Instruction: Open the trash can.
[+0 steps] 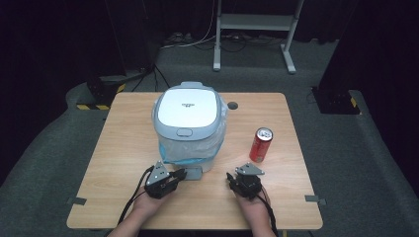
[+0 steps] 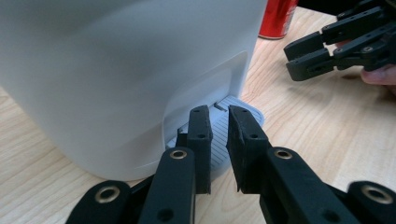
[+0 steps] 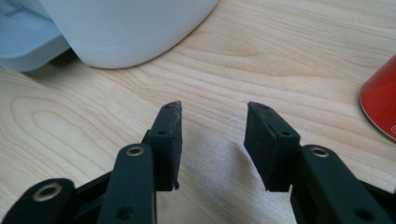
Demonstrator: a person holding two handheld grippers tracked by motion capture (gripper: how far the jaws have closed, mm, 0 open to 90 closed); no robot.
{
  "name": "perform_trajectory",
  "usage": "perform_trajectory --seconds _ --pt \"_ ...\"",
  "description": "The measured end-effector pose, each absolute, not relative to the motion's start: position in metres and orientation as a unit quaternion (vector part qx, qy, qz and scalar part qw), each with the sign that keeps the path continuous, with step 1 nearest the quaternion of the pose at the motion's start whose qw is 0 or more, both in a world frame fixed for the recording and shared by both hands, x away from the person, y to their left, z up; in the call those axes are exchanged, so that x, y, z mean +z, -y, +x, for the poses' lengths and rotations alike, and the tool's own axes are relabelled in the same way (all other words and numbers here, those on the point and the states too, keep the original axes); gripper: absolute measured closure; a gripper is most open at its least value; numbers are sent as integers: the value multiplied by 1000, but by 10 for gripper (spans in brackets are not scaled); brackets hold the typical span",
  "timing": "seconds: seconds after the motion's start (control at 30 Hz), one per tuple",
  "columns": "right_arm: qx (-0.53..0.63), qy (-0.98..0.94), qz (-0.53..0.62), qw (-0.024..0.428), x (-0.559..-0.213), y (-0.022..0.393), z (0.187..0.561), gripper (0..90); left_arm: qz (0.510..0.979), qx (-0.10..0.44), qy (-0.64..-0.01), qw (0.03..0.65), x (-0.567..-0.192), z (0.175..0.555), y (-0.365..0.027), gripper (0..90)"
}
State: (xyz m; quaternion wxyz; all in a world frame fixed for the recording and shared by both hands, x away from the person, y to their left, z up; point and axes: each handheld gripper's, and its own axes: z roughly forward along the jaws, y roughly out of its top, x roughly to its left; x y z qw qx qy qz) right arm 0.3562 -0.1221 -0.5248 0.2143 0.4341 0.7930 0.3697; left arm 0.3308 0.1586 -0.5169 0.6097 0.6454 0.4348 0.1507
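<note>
A white pedal bin (image 1: 188, 106) with a grey lid and a clear bag liner stands on the wooden table (image 1: 123, 148). Its grey pedal (image 1: 193, 173) sticks out at the front. My left gripper (image 1: 180, 174) points at that pedal. In the left gripper view the jaws (image 2: 218, 112) hover just over the ribbed pedal (image 2: 245, 108) with a narrow gap and nothing between them. My right gripper (image 1: 230, 177) sits to the right of the pedal, open over bare wood (image 3: 214, 108). A red can (image 1: 261, 144) stands farther right.
The bin's wall (image 2: 116, 60) rises close in front of the left gripper. The can (image 3: 380, 100) is at the right edge of the right gripper view. Bare wood lies on both sides of the bin. A white frame (image 1: 254, 24) stands on the floor behind the table.
</note>
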Motion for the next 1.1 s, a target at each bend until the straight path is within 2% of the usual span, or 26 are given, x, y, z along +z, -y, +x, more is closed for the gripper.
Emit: perform_trajectory --seconds 0.3,0.47,0.93,1.0,1.1 --pt "334 -815 403 247 -526 108 353 569 649 144 -438 605 -524 336 -149 657" --pt "336 -813 409 244 -526 109 354 562 653 138 -434 605 -527 335 -146 639" --pt "356 -800 416 245 -525 114 351 556 642 139 -441 611 -530 334 -145 640" --pt "361 -798 415 247 -525 115 349 552 636 140 -449 613 -530 336 -146 697" --pt "371 -790 420 248 -523 121 346 532 639 140 -451 607 -530 337 -148 720"
